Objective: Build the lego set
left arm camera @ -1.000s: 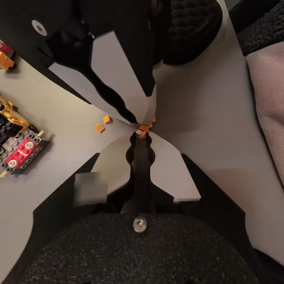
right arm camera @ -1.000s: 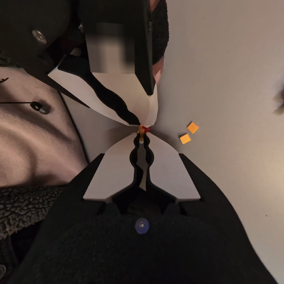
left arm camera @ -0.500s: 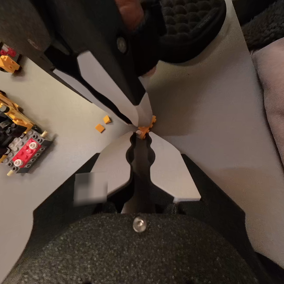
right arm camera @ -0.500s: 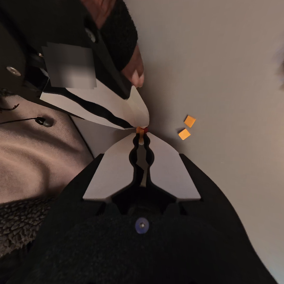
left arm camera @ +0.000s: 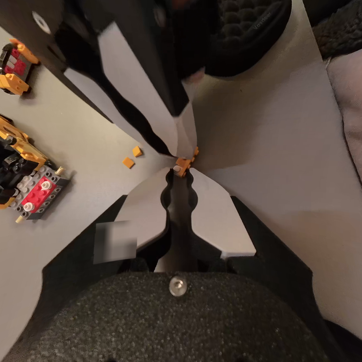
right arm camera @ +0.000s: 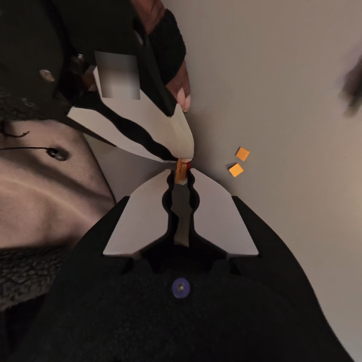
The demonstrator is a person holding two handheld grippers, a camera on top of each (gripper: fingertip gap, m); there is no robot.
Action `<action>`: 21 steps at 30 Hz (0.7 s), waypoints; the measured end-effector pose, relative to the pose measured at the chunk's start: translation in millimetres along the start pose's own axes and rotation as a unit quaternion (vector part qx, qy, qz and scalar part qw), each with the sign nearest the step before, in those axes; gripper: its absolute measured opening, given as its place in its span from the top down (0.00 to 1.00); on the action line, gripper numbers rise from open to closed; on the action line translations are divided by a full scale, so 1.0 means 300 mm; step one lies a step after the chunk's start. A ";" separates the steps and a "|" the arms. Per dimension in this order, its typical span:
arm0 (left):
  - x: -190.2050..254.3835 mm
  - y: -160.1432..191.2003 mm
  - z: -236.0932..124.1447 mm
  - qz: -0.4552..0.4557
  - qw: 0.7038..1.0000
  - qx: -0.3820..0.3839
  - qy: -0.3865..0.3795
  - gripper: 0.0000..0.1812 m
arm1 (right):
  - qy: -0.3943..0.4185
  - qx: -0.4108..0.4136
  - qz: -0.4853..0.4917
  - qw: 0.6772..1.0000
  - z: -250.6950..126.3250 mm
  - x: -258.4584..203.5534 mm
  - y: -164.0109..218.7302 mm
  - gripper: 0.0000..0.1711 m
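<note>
Both your grippers are clenched on one small orange piece above the table.

Your left gripper (left arm camera: 181, 171) pinches the orange piece (left arm camera: 184, 163) at its tips, and your right gripper (right arm camera: 181, 172) grips the same piece from the opposite side, tips nearly touching. In the left wrist view, two orange tiles (left arm camera: 133, 156) lie on the table (left arm camera: 274, 156) at about 9 o'clock from the tips, and the part-built model (left arm camera: 35, 194), with red and grey bricks, sits farther out the same way. A smaller sub-assembly (left arm camera: 13, 66) lies at 10 o'clock.
</note>
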State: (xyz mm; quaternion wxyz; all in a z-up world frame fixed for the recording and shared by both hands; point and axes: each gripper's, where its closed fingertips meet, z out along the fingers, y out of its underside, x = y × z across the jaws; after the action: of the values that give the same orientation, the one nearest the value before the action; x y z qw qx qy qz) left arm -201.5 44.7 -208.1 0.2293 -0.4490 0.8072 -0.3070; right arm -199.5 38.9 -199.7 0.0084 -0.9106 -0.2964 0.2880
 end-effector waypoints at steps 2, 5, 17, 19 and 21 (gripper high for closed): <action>0.002 0.000 0.000 -0.001 1.000 0.001 0.002 0.93 | -0.006 0.034 -0.003 0.999 -0.031 0.001 -0.014 0.93; 0.003 0.000 0.000 -0.007 1.000 0.002 0.006 0.93 | -0.001 0.048 -0.011 0.999 -0.044 -0.004 -0.006 0.93; 0.003 0.000 -0.001 -0.018 1.000 0.001 0.007 0.93 | 0.023 0.022 -0.026 0.999 0.012 0.007 0.005 0.97; 0.004 0.000 -0.001 -0.018 1.000 0.000 0.005 0.93 | 0.028 0.013 -0.032 0.999 0.014 0.008 0.006 0.97; 0.004 0.001 -0.001 -0.017 1.000 -0.001 0.005 0.93 | 0.037 0.009 -0.038 0.999 0.016 0.008 0.006 0.97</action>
State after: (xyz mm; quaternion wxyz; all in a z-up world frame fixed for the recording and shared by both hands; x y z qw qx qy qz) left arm -202.4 43.9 -208.3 0.2197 -0.4616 0.8007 -0.3124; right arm -199.5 38.1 -205.2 0.0385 -0.9085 -0.3282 0.2560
